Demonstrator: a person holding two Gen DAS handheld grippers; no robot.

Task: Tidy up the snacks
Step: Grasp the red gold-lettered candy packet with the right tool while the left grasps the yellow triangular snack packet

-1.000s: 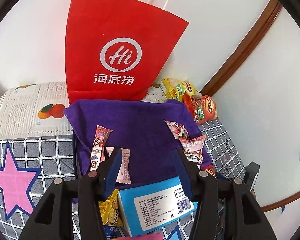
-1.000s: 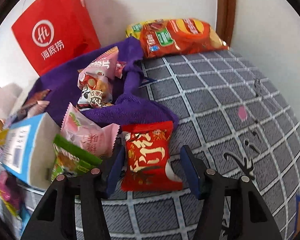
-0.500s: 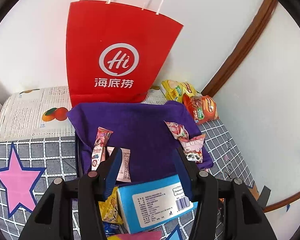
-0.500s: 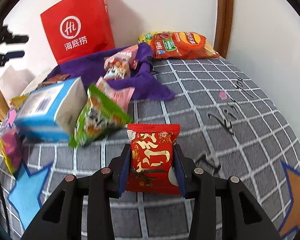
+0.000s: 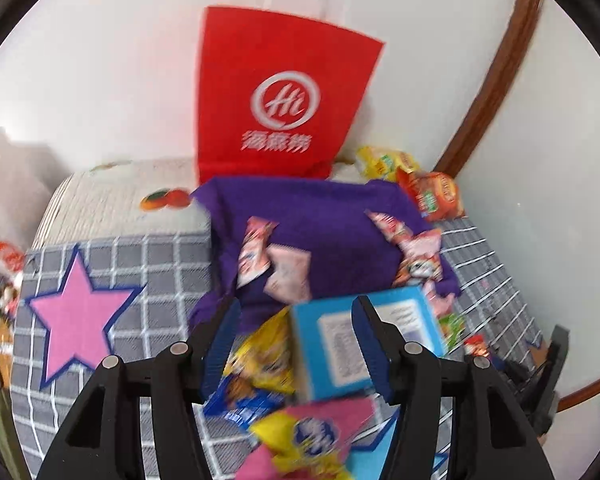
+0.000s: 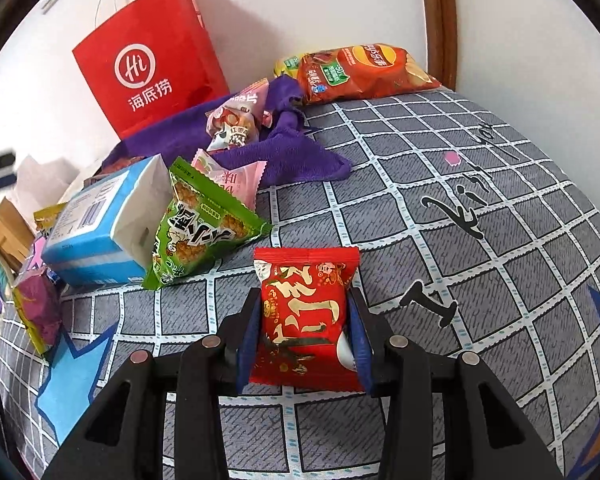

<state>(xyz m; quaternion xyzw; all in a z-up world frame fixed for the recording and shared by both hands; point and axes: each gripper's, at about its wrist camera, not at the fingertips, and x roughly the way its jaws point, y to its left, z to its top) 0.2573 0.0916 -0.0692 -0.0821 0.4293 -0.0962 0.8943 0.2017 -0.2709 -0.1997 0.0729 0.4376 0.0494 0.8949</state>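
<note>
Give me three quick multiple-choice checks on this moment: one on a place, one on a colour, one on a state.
1. Where does the purple towel lie?
A. In front of the red paper bag
B. On the chip bag
C. Inside the blue box

2. What colour is the packet leaning on the blue box?
A. Orange
B. Green
C. White

3. What is the right tool doing?
A. Open over bare blanket
B. Shut on the red snack packet
C. Shut on the towel

Key: 1 A, the towel spreads at the bag's foot; 2 B, the green packet rests against it; 3 B, both pads press the packet's sides.
</note>
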